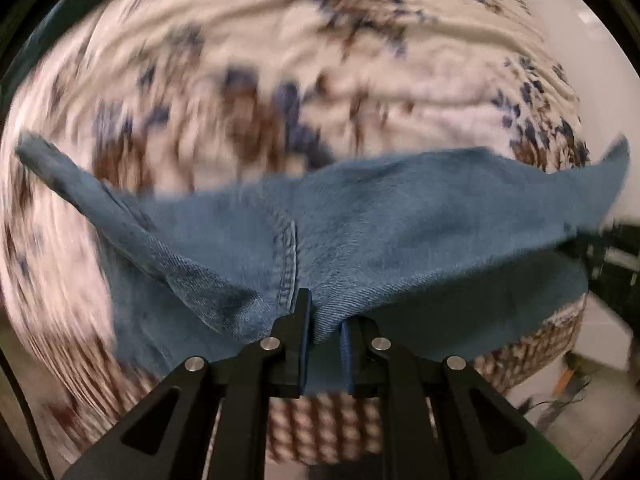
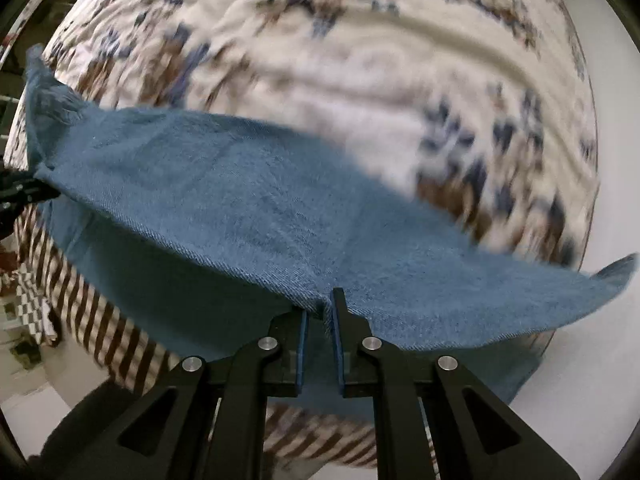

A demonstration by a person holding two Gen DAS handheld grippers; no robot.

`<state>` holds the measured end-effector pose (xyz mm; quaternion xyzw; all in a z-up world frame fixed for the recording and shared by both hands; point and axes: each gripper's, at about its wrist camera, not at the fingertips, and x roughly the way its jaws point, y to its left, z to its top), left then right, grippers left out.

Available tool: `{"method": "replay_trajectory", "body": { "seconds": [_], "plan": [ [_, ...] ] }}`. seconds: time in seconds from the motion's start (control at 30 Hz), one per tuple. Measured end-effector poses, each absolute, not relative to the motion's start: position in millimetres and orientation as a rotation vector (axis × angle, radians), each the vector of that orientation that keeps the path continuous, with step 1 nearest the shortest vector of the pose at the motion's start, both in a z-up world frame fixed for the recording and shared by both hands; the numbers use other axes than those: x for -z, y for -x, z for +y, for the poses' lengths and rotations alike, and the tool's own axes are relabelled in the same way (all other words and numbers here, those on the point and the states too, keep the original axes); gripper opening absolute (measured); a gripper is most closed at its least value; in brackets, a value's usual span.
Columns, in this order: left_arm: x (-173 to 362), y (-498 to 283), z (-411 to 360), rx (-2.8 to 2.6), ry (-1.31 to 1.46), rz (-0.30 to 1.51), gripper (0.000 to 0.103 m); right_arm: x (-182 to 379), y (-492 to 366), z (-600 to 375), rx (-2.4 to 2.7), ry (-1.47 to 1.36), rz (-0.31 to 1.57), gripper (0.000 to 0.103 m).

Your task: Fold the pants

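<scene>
Between both tools' (image 1: 323, 322) (image 2: 321, 312) jaws, pants (image 1: 400, 216) (image 2: 224, 184).

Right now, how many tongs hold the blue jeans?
2. The left tongs pinch the jeans beside a stitched seam; the right tongs pinch a plain edge. Both lift them above the floral bedspread.

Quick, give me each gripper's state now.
Left gripper: shut on the jeans.
Right gripper: shut on the jeans' edge.
</scene>
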<state>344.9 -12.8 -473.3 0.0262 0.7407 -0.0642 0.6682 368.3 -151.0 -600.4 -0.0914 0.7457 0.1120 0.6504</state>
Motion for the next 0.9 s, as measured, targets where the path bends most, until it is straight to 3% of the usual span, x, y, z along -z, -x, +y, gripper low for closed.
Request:
{"method": "replay_trajectory", "body": {
  "seconds": [0.23, 0.47, 0.5, 0.57, 0.6, 0.63, 0.7, 0.77, 0.8, 0.9],
  "plan": [
    [520.8, -274.7, 4.1, 0.047, 0.073, 1.741, 0.01, 650.7, -269.8, -134.4, -0.255, 0.215, 1.788, 0.011],
    [562.9, -258.9, 10.2, 0.05, 0.081, 1.767, 0.014, 689.5, -246.5, -119.2, -0.176, 0.222, 1.836, 0.014],
    [560.8, -259.5, 10.5, 0.049, 0.1, 1.764, 0.014, 690.0, -248.1, -119.7, -0.161, 0.187, 1.847, 0.019],
    [549.9, -258.4, 13.2, 0.048, 0.124, 1.742, 0.015, 684.8, -249.8, -123.4, -0.146, 0.08, 1.863, 0.049],
    [542.4, -256.6, 13.9, 0.047, 0.127, 1.725, 0.015, 678.8, -249.9, -125.1, -0.144, 0.017, 1.857, 0.086],
    [538.2, -254.2, 14.6, 0.049, 0.128, 1.714, 0.017, 672.1, -248.9, -126.2, -0.148, -0.046, 1.848, 0.099],
    [530.9, -246.1, 14.9, 0.056, 0.107, 1.693, 0.035, 660.9, -245.5, -125.9, -0.124, -0.089, 1.832, 0.099],
    [528.4, -240.8, 15.6, 0.065, 0.089, 1.682, 0.086, 650.3, -242.4, -122.2, -0.091, -0.106, 1.808, 0.099],
    [528.3, -239.0, 17.1, 0.062, 0.084, 1.681, 0.091, 646.9, -240.0, -122.2, -0.081, -0.113, 1.802, 0.099],
    [522.5, -232.9, 25.0, 0.051, 0.079, 1.662, 0.091, 639.3, -229.7, -122.6, -0.033, -0.114, 1.77, 0.099]
  ]
}}
